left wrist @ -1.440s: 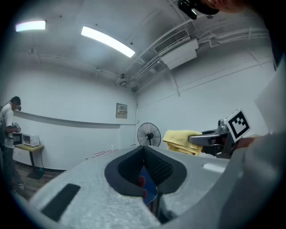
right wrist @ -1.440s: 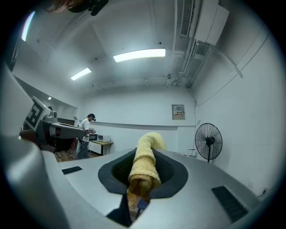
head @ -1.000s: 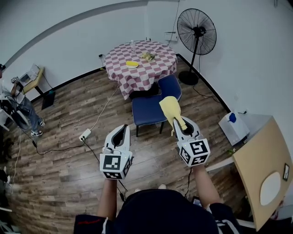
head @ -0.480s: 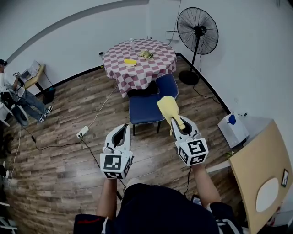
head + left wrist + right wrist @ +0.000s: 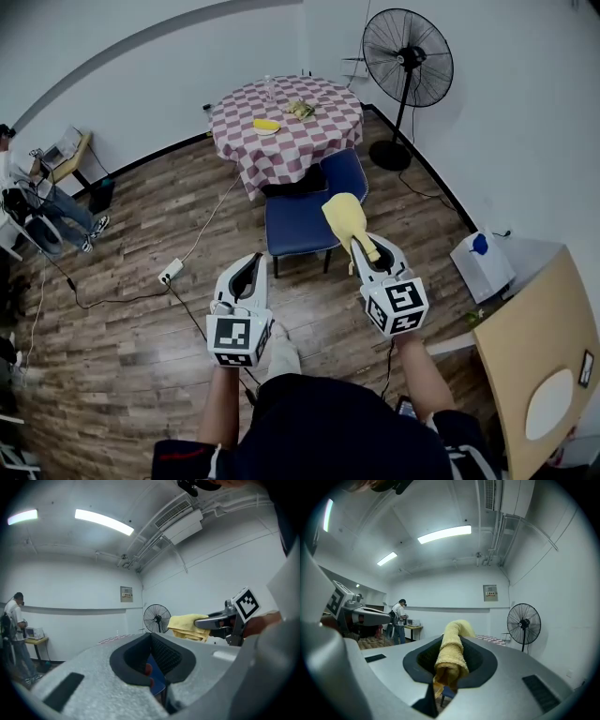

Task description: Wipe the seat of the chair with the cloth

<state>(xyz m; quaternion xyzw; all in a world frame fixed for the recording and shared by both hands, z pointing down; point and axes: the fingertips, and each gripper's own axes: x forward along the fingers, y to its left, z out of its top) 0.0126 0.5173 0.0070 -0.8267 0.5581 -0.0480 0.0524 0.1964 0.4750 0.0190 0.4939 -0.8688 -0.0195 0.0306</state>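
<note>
**Though pinched, cloth (image 5: 344, 217) hangs clear of seat (image 5: 294, 226)**

Left gripper (image 5: 248, 268) is pressed together, empty; right gripper (image 5: 363, 249) pinches the yellow cloth midair, apart from the blue chair (image 5: 345, 174), which only the head view shows whole.

**Yellow cloth riding in the right gripper, blue chair standing ahead**

The cloth (image 5: 345, 217) is a soft yellow terry piece. It is bunching into a thick roll where the right gripper (image 5: 366, 253) is clamping it, and its free end is flopping forward past the jaws. It is hanging in the air, well apart from the chair (image 5: 298, 223). The chair is standing upright on the wooden floor (image 5: 141, 309), showing a blue padded seat, a blue backrest (image 5: 344, 174) and dark legs, with the seat facing up.
</note>
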